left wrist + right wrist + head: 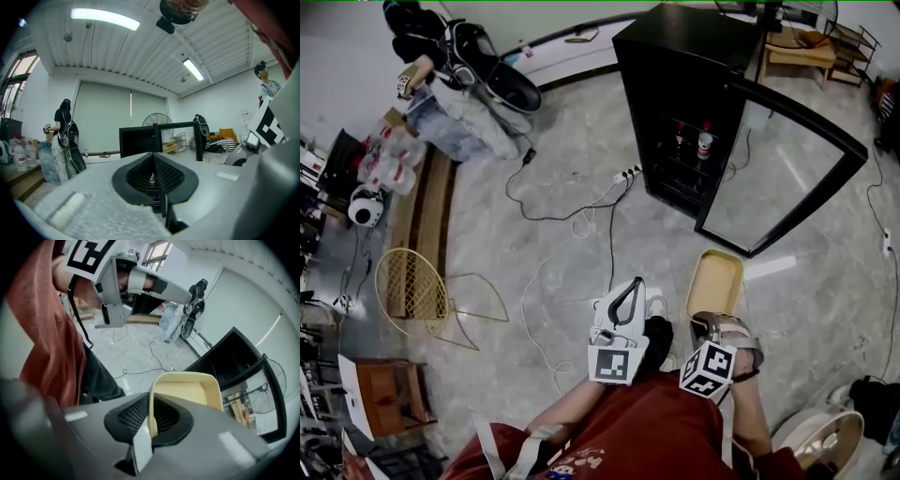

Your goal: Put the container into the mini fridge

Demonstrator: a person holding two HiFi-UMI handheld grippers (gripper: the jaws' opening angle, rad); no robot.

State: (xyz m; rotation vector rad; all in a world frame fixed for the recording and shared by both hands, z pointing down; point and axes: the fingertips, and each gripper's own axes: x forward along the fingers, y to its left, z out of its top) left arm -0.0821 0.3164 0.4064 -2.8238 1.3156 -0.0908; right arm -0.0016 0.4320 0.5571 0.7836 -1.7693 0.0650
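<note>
The head view shows the right gripper covering the near rim of the cream container. The right gripper view shows its fingers clamped on that rim, with the open mini fridge beyond them. The left gripper has its fingers closed on nothing, the fridge straight ahead. The bottles inside are clear in the head view.

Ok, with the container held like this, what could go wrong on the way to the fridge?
The right gripper pinches only the rim of the container, so it might tilt or slip. Cables lie across the floor before the fridge: a trip hazard. The open door could be bumped.
</note>
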